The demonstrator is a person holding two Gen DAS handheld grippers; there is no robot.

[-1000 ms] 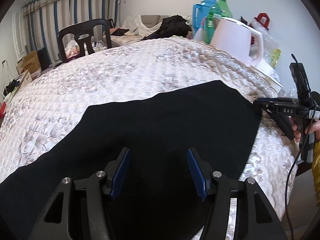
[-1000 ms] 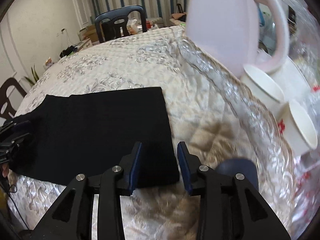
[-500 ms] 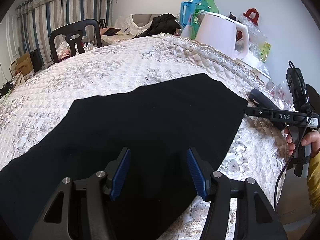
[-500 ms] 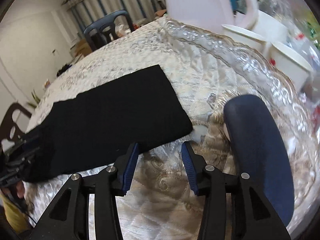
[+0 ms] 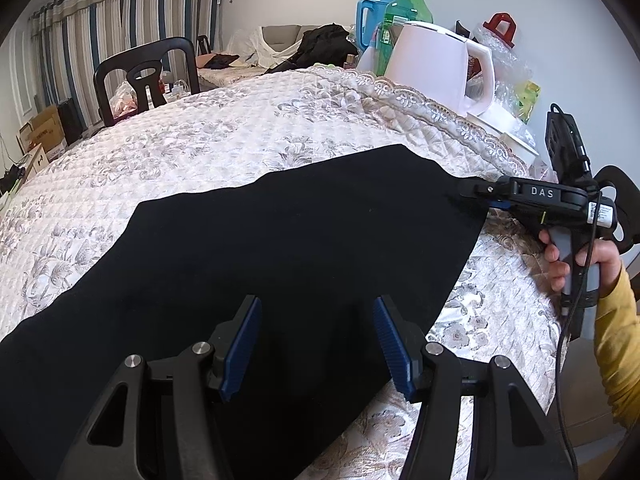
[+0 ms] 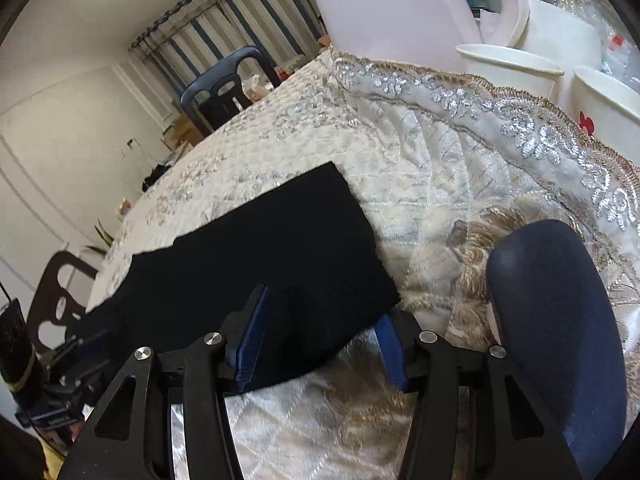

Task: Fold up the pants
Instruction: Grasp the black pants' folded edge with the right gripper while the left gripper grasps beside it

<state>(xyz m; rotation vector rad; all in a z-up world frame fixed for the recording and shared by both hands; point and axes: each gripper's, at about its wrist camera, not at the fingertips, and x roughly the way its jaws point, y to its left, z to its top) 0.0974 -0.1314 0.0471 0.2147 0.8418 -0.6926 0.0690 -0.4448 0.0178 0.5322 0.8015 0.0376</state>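
Black pants (image 5: 280, 232) lie flat on a quilted white tablecloth (image 5: 180, 148). My left gripper (image 5: 318, 340) hovers open just above the near part of the cloth, nothing between its blue pads (image 5: 242, 346). In the left wrist view my right gripper (image 5: 474, 196) reaches the pants' right-hand corner, held by a hand in a yellow sleeve. In the right wrist view the right gripper (image 6: 320, 346) straddles the near corner of the pants (image 6: 260, 248). Its jaws are opening, with the cloth corner between them and a gap at the right pad.
A pale pink kettle (image 5: 432, 68), bottles (image 5: 404, 4) and paper cups (image 6: 512, 68) crowd the table's far right edge. A dark blue chair back (image 6: 552, 340) stands close to the right gripper. A black chair (image 5: 148, 76) is at the far side.
The right gripper rolled, slid back onto the pants' corner after sitting just off it, and its jaws widened. The left gripper stayed open over the cloth.
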